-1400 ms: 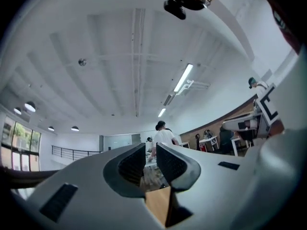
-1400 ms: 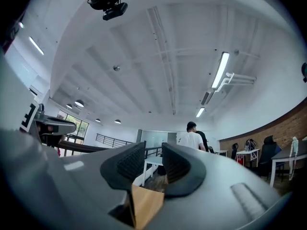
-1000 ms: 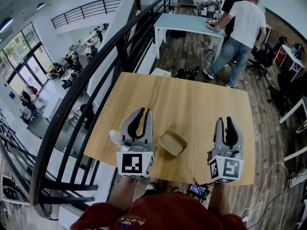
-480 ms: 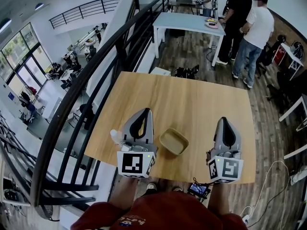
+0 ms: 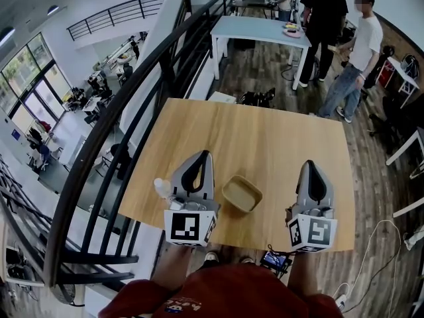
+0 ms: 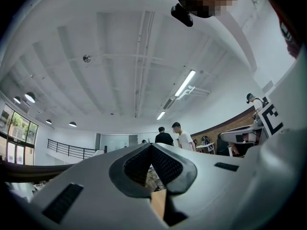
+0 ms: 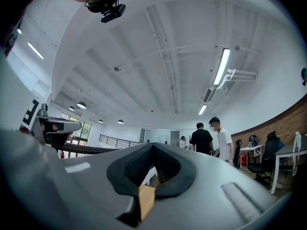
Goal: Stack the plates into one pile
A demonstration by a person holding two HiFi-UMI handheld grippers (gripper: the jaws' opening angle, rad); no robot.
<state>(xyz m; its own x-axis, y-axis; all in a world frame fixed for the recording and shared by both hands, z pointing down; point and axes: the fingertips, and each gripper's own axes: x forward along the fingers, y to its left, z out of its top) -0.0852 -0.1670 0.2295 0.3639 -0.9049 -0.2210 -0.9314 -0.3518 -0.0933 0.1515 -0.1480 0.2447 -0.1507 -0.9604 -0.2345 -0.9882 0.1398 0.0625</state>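
A pale wooden desk stands on a mezzanine, with a dark railing running along its left side. Over its near edge, the left tongs and the right tongs are both closed tip to tip with nothing between them. Each gripper view shows only ceiling and the far room beyond the pinched pads. The plate is tan and square with rounded corners. It sits on the desk between the two tongs, nearer the left one and close to the near edge. Just left of the left tongs lies a small white thing, too small to name.

As I judge it, closed tongs cannot take the rim, so a reach now would only shove the plate — and a shove toward the near edge could send it off. The left tongs might also knock the white thing toward the railing.

Count: two tongs, one plate in sight — whether others nest inside it I cannot tell — one white thing, and three people by the far table.
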